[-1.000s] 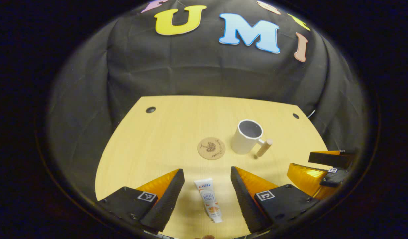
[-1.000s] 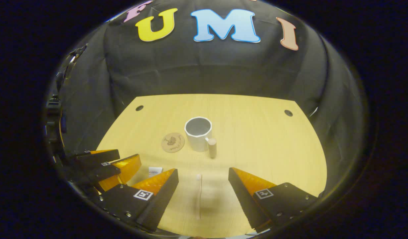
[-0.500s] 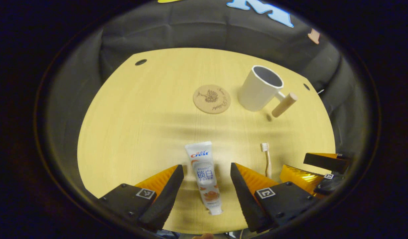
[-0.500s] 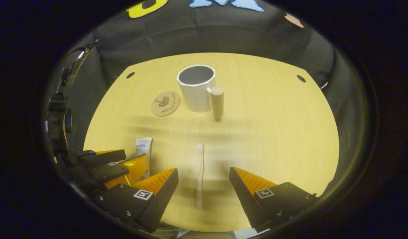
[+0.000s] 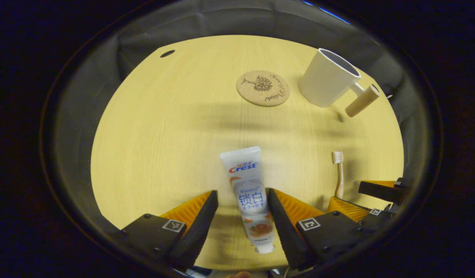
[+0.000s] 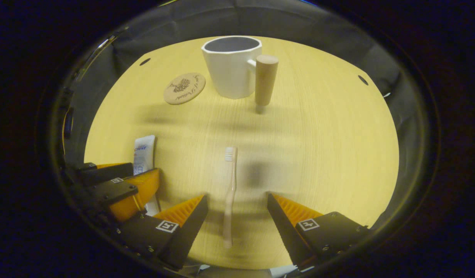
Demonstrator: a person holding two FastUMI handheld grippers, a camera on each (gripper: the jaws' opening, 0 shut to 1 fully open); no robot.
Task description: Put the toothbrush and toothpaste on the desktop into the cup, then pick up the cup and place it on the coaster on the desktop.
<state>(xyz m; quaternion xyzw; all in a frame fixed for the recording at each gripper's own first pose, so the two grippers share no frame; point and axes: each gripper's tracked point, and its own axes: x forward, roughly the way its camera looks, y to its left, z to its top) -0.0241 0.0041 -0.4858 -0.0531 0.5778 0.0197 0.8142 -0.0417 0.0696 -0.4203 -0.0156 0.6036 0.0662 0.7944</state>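
Desktop [image 5: 152, 127]: left gripper [image 5: 242, 197] spread around toothpaste [image 5: 248, 193]; right gripper [image 6: 237, 200] spread around toothbrush [image 6: 229, 193].

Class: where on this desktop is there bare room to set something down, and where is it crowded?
Bare: the desktop left of the coaster and toothpaste; also right of the toothbrush and cup. Crowded: the near edge, where both grippers straddle toothpaste and toothbrush.
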